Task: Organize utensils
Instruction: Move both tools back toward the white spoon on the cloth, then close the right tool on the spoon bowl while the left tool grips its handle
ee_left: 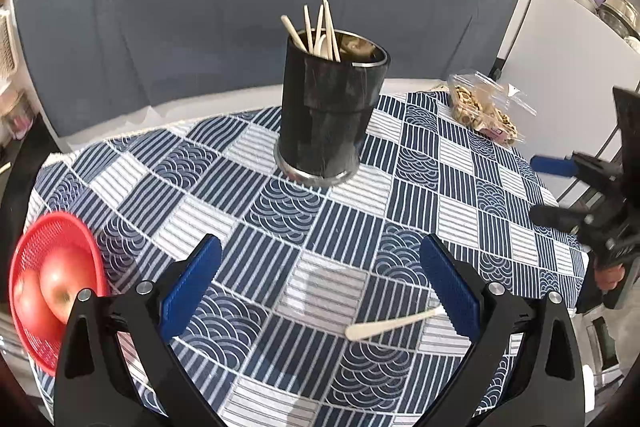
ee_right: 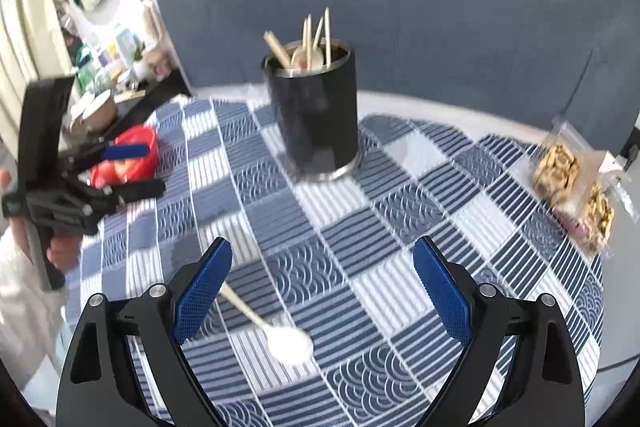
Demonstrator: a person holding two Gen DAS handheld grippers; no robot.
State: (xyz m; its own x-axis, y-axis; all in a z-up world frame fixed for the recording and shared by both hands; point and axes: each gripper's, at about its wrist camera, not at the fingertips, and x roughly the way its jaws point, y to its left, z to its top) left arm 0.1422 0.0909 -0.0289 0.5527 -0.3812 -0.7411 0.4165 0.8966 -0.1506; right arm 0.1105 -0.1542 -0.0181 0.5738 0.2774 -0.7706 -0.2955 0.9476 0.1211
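Snack bag (ee_left: 486, 109) label unreadable

The bowl end of the pale wooden spoon (ee_left: 394, 324) is hidden in the left wrist view behind a blue ribbed gripper pad (ee_left: 450, 285) — only the handle is seen. The lower parts of the chopsticks (ee_left: 320, 27) are concealed inside the black cylindrical holder (ee_left: 328, 115). The red mesh basket (ee_left: 52, 291) (apples inside) is partly covered; the right wrist view is blurred — the clear snack bag (ee_right: 572, 183) is unreadable.
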